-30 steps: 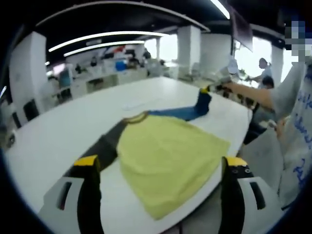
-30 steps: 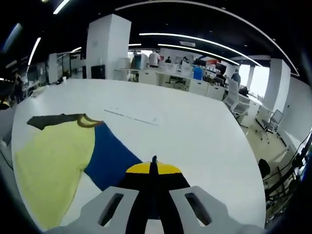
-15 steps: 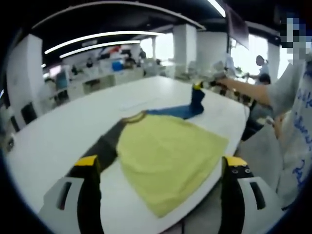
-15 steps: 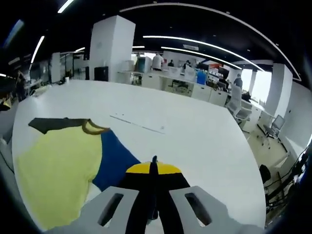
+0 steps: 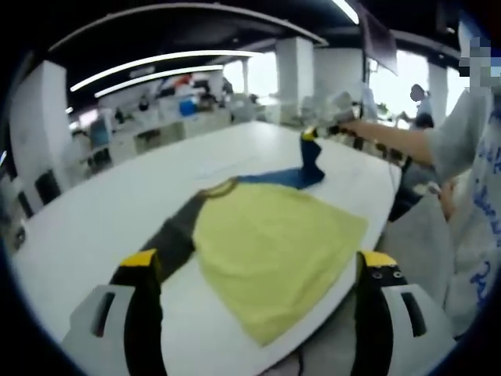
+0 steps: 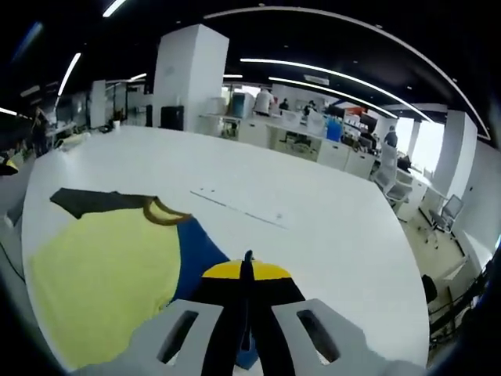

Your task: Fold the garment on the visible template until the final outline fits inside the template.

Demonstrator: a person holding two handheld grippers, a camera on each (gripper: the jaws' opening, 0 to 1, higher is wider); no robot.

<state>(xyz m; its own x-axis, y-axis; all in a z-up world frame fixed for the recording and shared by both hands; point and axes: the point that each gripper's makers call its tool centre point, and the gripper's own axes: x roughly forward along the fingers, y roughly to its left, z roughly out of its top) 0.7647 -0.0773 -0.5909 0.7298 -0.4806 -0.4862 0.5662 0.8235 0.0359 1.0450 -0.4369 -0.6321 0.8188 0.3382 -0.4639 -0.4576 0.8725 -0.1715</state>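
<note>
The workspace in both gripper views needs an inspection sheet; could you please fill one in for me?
Surface: white table, faint line marks past the collar.
Job's things: yellow shirt lying flat; dark sleeve spread out; blue sleeve lifted at its end.
Clutter: nothing seen.
Grippers: left gripper open, above the near table edge; right gripper shut on the blue sleeve.
Cables: nothing seen.
Surroundings: open office, white pillar, desks, ceiling light strips, people in the distance.

Garment: yellow-bodied shirt (image 5: 274,251) with brown collar lay flat, ahead of the left gripper's jaws.
Sleeves: dark grey sleeve (image 5: 174,233) lay flat; blue sleeve (image 5: 301,171) was lifted, pinched by the right gripper (image 6: 247,276).
</note>
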